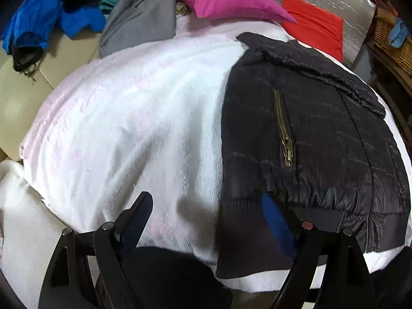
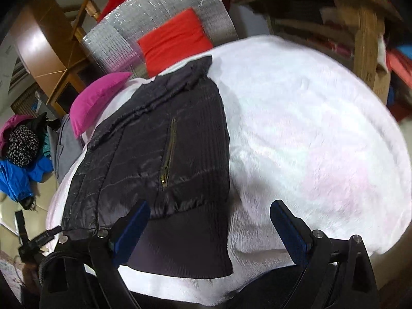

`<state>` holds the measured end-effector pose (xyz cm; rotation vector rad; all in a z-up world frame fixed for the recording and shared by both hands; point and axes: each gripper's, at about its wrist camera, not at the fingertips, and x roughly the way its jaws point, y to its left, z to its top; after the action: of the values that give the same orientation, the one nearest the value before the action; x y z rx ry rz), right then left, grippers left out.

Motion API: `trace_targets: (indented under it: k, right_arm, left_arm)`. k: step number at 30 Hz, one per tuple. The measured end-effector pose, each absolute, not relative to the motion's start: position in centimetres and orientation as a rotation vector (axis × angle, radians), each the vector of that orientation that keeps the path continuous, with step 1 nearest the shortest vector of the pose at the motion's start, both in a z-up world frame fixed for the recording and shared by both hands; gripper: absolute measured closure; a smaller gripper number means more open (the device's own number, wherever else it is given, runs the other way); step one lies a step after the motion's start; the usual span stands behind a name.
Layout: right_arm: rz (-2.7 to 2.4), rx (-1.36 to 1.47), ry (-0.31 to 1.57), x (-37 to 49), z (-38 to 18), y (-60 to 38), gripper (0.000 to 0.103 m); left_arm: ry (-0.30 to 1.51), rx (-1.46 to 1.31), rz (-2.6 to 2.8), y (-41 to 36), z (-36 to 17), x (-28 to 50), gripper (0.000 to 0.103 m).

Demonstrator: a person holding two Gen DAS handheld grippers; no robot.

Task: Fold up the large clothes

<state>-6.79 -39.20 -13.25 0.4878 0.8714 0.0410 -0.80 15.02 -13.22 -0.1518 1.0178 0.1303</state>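
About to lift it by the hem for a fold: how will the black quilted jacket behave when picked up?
The black quilted jacket will probably flop and drape, since it lies limp and rumpled on the white blanket. Its shiny shell looks slippery; the ribbed hem likely grips better. The thin quilting suggests it is light for its size.

No text, label, brand, number or sign could be read in either view
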Motion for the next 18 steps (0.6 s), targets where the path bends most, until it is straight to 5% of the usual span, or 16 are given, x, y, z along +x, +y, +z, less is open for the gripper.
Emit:
trace_targets:
  k: [18]
  right_arm:
    - [0.140,0.499,0.909,-3.0,-14.3,-37.5,0.007]
  left_arm:
    - [0.987,-0.259,-0.040,15.9,-13.6,-0.2,0.016]
